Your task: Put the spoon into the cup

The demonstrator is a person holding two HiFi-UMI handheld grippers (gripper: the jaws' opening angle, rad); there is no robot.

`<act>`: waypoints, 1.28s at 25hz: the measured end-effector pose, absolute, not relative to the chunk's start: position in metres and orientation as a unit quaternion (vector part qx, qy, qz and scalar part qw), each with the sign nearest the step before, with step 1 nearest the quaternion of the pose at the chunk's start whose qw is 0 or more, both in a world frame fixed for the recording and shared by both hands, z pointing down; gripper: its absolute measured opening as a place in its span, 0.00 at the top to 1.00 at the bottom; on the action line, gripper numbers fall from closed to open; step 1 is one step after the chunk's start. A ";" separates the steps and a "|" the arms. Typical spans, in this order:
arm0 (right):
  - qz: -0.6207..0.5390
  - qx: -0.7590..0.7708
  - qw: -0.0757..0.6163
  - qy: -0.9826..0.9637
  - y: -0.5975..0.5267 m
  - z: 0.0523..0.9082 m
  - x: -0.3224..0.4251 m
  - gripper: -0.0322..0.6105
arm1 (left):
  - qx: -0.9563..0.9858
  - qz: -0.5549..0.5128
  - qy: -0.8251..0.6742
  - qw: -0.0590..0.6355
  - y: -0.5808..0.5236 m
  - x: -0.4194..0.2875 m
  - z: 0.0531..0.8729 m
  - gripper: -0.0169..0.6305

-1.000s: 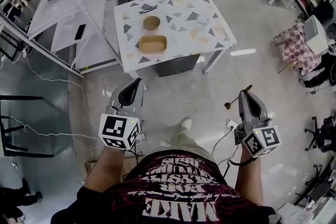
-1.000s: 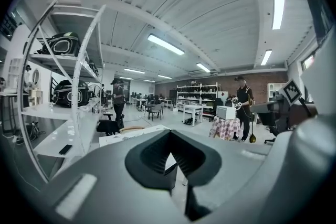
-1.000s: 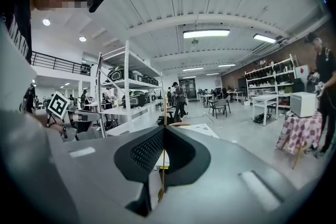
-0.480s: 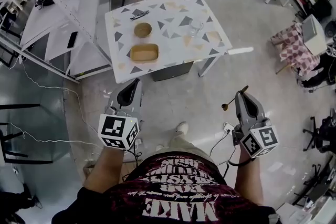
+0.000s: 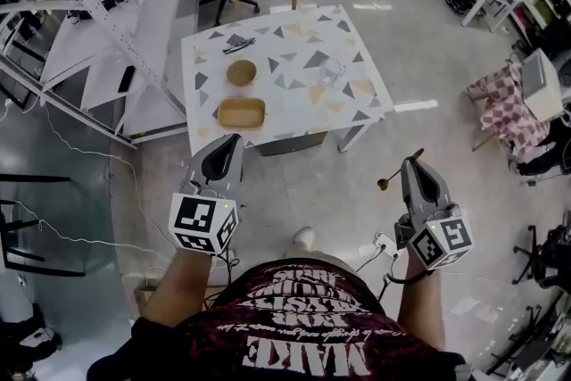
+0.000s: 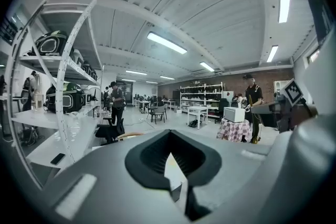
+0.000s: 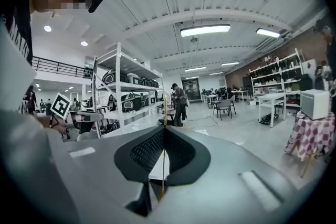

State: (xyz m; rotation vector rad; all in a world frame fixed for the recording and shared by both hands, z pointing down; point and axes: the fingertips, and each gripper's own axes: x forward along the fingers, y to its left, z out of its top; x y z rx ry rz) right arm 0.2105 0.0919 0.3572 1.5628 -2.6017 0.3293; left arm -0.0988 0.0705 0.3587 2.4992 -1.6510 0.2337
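Table [image 5: 299, 103] bears two bowls [image 5: 241, 72]; right tool [image 5: 412, 163] clamps one spoon [image 5: 385, 184], left tool [image 5: 229, 145] closed.

- right gripper [image 7: 164, 131]: jaws pressed together on the thin handle of the spoon [image 7: 163, 168], which runs along their seam.
- beyond: shelving rack [image 7: 118, 97] left, standing person [image 7: 178, 105] centre, checked tablecloth [image 7: 312, 134] right.

Dark maroon tee [image 5: 303, 317] w/ white print; left gripper [image 5: 234, 140], right gripper [image 5: 417, 160] grey, b/w marker cubes [image 5: 203, 223].
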 end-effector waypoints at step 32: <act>0.131 0.503 0.023 -0.854 0.004 0.376 0.232 0.90 | 0.837 0.084 -0.537 0.066 -0.017 -0.062 0.357 0.97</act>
